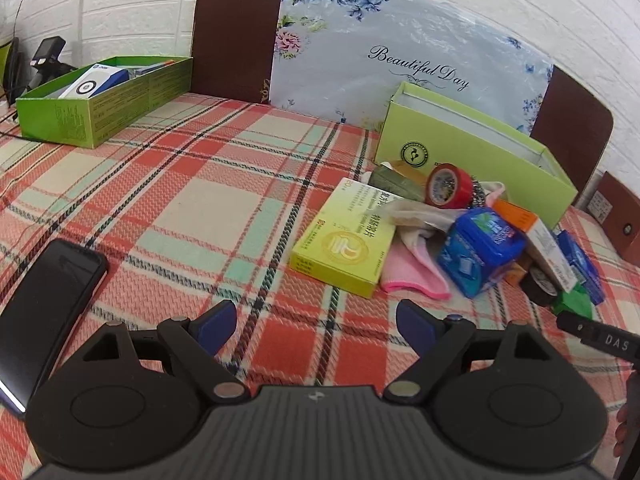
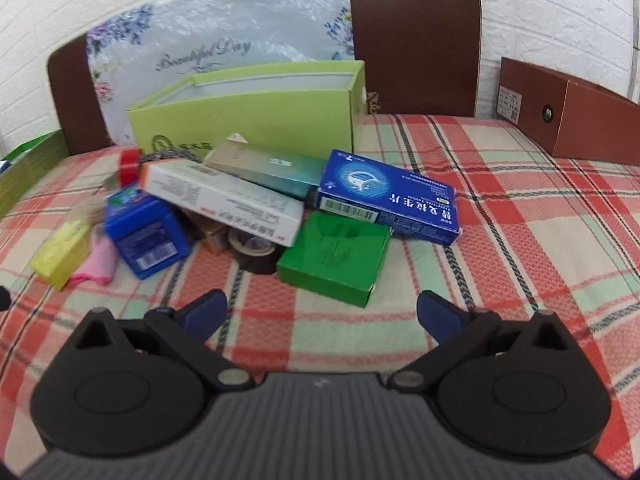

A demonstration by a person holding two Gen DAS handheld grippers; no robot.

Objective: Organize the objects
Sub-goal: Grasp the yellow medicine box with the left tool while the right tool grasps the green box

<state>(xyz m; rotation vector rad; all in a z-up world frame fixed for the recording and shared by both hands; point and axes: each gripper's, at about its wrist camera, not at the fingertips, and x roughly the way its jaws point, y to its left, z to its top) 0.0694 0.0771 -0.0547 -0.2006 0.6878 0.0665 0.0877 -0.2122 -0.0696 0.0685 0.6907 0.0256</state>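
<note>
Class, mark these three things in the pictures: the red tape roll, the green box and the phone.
red tape roll point(image 1: 449, 185), left wrist view, on its red outer band.
green box point(image 2: 336, 254), right wrist view, on its top face.
phone point(image 1: 44, 312), left wrist view, on its dark screen.

Woven cloth point(image 1: 192, 184) covers the table; the boxes point(image 2: 336, 256) look like glossy card, the phone point(image 1: 44, 300) smooth glass, the tape point(image 1: 448, 186) shiny plastic.
</note>
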